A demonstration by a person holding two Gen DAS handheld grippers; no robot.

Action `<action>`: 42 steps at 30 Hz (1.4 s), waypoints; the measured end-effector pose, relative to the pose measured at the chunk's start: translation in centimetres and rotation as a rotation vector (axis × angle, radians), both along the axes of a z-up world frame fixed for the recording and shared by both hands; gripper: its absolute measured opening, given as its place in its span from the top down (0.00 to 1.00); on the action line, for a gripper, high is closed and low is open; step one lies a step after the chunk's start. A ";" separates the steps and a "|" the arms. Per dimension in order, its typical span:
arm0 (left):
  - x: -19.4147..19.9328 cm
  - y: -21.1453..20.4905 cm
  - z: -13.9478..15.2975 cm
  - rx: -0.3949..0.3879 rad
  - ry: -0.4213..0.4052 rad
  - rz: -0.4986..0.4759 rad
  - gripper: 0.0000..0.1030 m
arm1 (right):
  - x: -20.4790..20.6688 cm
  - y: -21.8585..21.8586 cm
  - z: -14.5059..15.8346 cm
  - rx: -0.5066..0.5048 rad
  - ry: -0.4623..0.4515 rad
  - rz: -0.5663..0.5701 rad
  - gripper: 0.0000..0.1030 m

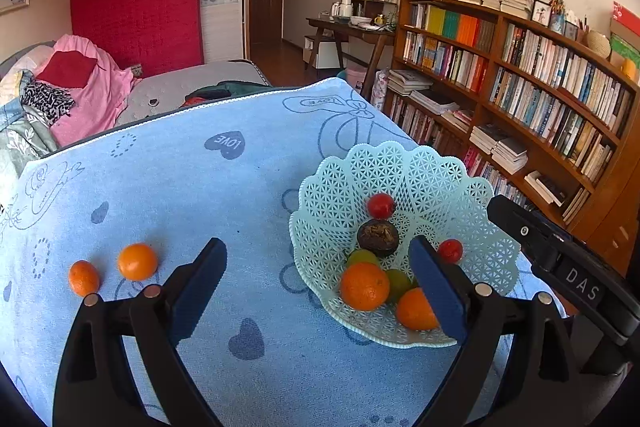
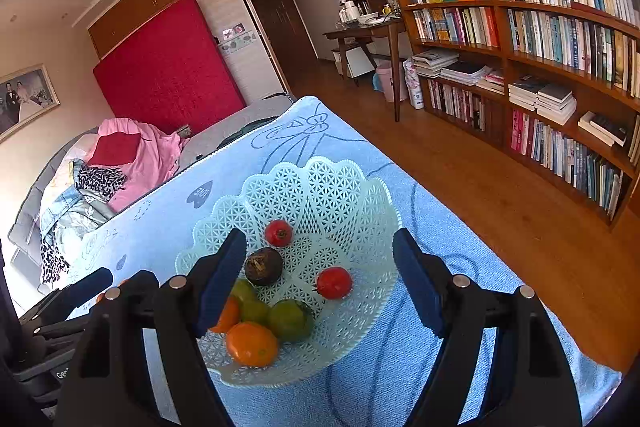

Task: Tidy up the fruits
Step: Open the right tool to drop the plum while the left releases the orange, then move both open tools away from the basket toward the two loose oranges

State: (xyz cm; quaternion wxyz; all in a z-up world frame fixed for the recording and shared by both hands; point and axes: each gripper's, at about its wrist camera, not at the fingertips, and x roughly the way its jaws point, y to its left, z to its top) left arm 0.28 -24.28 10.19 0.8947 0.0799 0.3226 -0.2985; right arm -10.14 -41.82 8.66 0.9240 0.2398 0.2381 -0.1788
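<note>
Left wrist view: the left gripper (image 1: 318, 279) is seen at the bottom of the frame with its blue-padded jaws spread wide and nothing held between them. Just beyond its right finger, at centre right, a pale green lattice basket (image 1: 448, 171) is set on a blue towel (image 1: 180, 171) printed with hearts. Two oranges (image 1: 365, 286) are seen at the basket's near edge, the right one partly hidden by the finger, with green fruits (image 1: 362, 257) behind them, a dark round fruit (image 1: 378, 237) in the middle and two small red fruits (image 1: 381, 205) farther back and to the right. At lower left of the frame, two loose oranges (image 1: 137, 261) are seen on the towel, well apart from the basket. Part of a black tool is seen at the right edge.

In the right wrist view, the right gripper (image 2: 320, 279) is seen over the basket, jaws apart and empty.

Farther off, a bed (image 1: 192, 87) with pink bedding is seen at upper left, and a bookshelf (image 1: 520, 67) is seen at upper right.
</note>
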 end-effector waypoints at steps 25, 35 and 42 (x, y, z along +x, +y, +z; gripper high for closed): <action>1.6 6.3 1.4 -0.012 -0.029 0.143 0.11 | 0.7 5.2 0.9 -0.060 -0.021 0.153 0.24; 2.7 10.5 1.0 -0.003 -0.016 0.228 0.11 | 1.7 6.4 1.4 -0.061 -0.016 0.184 0.24; 3.6 13.0 0.3 0.011 -0.006 0.270 0.11 | 3.0 8.4 2.1 -0.087 -0.011 0.234 0.24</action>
